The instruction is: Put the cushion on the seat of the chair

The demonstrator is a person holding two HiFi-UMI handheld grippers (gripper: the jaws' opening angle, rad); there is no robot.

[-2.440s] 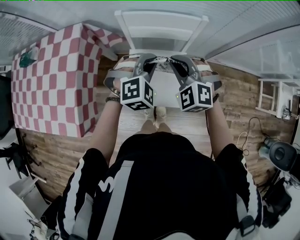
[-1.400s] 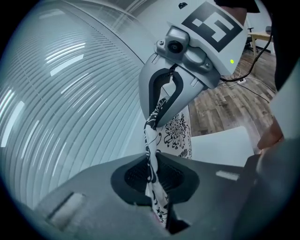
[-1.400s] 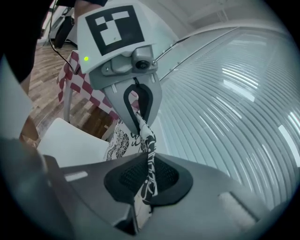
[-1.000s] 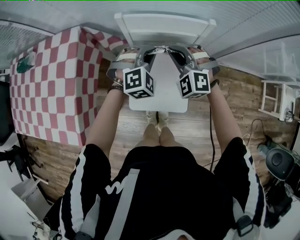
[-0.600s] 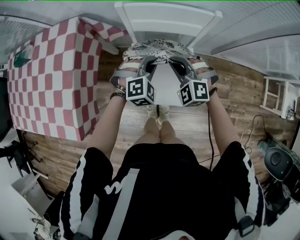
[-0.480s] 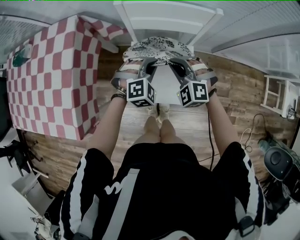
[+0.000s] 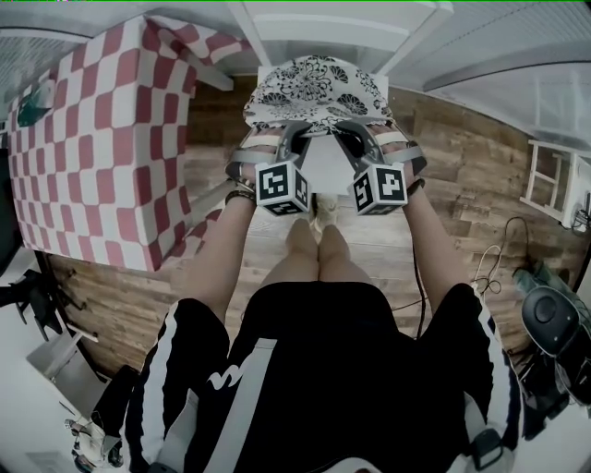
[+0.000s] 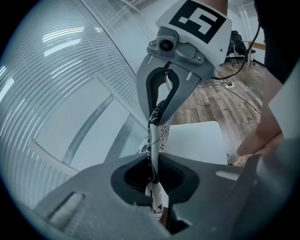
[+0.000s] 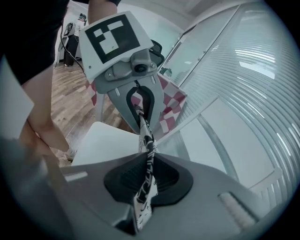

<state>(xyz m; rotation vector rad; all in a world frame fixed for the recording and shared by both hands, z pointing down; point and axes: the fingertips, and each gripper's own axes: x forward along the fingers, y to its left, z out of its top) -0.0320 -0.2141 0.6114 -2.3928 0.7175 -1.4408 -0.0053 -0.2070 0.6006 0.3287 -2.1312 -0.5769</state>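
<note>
The cushion (image 7: 314,90), white with a black flower print, hangs flat over the back part of the white chair's seat (image 7: 324,159), just before the backrest (image 7: 337,26). My left gripper (image 7: 294,129) is shut on the cushion's near edge at the left, and my right gripper (image 7: 343,131) is shut on the same edge at the right. In the left gripper view the printed cloth (image 8: 154,140) runs edge-on between the jaws across to the other gripper. The right gripper view shows the cloth (image 9: 147,154) pinched the same way, with the seat (image 9: 103,140) below.
A table under a red-and-white checked cloth (image 7: 92,139) stands close on the chair's left. Wooden floor (image 7: 462,166) surrounds the chair. A small white stand (image 7: 551,175) and dark gear with cables (image 7: 552,323) are at the right. The person's legs stand right before the seat.
Both grippers have sunk and moved toward the seat with the cushion. The cushion, first hidden behind them, now shows spread out above the seat's back part.
</note>
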